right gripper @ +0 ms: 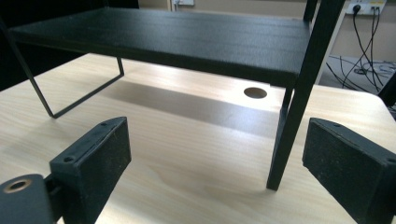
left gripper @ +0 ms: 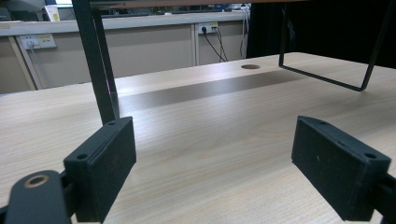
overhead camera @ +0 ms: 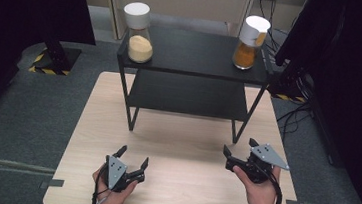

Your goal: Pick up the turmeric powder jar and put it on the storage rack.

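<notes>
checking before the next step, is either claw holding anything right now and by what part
Nothing is held. The left claw and the right claw are both open over the table, with only bare wood between their jaws.

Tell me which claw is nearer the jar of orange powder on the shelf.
Right. The right claw sits on the table's right side, roughly below the jar of orange powder; the left claw is farther off, down at the near left.

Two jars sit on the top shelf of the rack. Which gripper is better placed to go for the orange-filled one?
Likely the right gripper: open, empty, and on the same side as the orange-filled jar. The left gripper, also open, sits under the pale-filled jar.
</notes>
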Action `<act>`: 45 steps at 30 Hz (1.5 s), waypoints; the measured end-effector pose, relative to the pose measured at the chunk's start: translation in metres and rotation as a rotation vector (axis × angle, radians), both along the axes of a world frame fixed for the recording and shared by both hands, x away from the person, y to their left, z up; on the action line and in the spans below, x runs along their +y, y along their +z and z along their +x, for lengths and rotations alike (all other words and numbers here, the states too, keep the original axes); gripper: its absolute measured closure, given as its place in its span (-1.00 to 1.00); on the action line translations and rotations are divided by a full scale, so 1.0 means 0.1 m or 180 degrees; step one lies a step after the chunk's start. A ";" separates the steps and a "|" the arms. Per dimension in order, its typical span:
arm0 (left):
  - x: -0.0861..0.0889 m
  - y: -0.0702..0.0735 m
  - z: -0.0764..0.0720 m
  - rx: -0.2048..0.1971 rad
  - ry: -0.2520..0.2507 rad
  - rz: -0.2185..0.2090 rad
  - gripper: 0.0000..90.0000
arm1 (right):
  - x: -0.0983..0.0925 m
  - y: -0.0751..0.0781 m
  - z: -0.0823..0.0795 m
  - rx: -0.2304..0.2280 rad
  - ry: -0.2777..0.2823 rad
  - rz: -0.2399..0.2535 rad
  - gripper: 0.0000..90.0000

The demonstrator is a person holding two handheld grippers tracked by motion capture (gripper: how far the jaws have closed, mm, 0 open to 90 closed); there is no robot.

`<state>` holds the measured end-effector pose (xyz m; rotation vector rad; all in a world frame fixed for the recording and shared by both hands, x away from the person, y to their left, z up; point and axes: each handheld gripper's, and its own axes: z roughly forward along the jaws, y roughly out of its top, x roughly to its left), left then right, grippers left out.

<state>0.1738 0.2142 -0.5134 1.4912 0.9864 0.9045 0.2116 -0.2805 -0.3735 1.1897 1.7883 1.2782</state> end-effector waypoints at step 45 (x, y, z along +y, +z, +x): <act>-0.01 0.00 0.00 -0.0007 -0.0011 0.0002 -0.70 | -0.04 -0.93 -0.33 0.0209 0.0053 -0.0086 -0.82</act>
